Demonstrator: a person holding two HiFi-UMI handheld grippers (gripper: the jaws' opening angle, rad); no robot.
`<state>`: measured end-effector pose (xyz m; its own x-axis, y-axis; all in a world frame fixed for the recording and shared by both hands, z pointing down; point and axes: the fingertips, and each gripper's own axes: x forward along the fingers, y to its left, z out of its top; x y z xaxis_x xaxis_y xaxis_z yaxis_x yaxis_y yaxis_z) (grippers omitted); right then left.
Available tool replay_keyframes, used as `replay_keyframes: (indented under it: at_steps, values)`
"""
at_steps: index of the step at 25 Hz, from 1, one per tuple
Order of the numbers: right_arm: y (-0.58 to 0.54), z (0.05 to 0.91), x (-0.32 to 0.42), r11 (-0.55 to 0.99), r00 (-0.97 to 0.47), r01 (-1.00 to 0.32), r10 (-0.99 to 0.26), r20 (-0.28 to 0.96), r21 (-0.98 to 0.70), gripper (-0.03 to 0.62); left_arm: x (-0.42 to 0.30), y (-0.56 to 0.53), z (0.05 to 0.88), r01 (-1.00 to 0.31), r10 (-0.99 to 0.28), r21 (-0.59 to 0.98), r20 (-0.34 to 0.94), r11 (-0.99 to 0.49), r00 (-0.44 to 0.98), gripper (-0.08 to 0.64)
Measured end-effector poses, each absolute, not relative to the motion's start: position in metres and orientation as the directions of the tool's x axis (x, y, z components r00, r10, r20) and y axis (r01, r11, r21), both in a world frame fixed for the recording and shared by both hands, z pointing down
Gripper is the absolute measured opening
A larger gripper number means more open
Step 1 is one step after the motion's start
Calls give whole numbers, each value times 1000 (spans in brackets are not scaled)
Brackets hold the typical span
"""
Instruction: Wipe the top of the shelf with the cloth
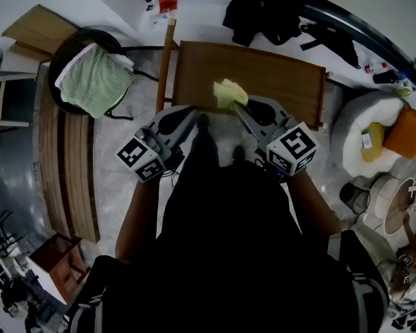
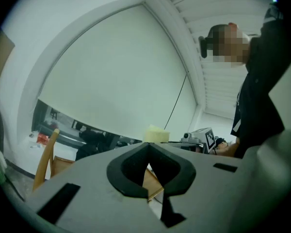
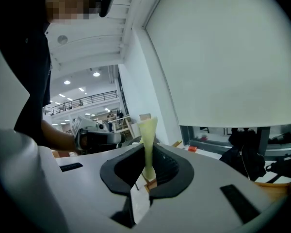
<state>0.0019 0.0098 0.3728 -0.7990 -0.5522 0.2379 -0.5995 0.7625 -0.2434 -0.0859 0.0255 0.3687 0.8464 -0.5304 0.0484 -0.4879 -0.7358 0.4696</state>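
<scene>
right gripper (image 3: pixel 146 152) fingers pinched on cloth (image 3: pixel 148 129) (pale yellow) | cloth over shelf (image 1: pixel 281 82) near edge | left gripper (image 2: pixel 148 148) fingers together, empty

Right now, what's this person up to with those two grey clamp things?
A person holds a gripper in each hand over a wooden shelf. The right gripper is clamped on a yellow cloth at the top's near edge. The left gripper is shut and empty beside it. Whether the cloth touches the wood is unclear.
</scene>
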Motion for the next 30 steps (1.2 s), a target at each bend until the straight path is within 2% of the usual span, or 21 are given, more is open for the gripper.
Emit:
replay_keyframes:
  at_steps: [5, 9, 14, 23, 30]
  values:
    - [-37, 382, -20, 725, -761, -644, -578, 295, -243, 43, -93, -28, 369, -407, -479, 518, -6, -753, 878, 11]
    - [-81, 383, -42, 701, -733, -675, -600, 320, -233, 43, -108, -69, 372, -402, -476, 527, -5, -749, 880, 11]
    - [-116, 388, -70, 671, -704, -704, -616, 354, -233, 43, -141, -113, 395, -507, -504, 555, 173, -660, 846, 11]
    - [-148, 415, -78, 612, -647, -755, -633, 426, -237, 43, -156, -150, 422, -537, -492, 578, 252, -614, 833, 11]
    - [-184, 454, -61, 572, -656, -753, -622, 427, -324, 43, -139, -172, 450, -592, -504, 616, 338, -520, 794, 11]
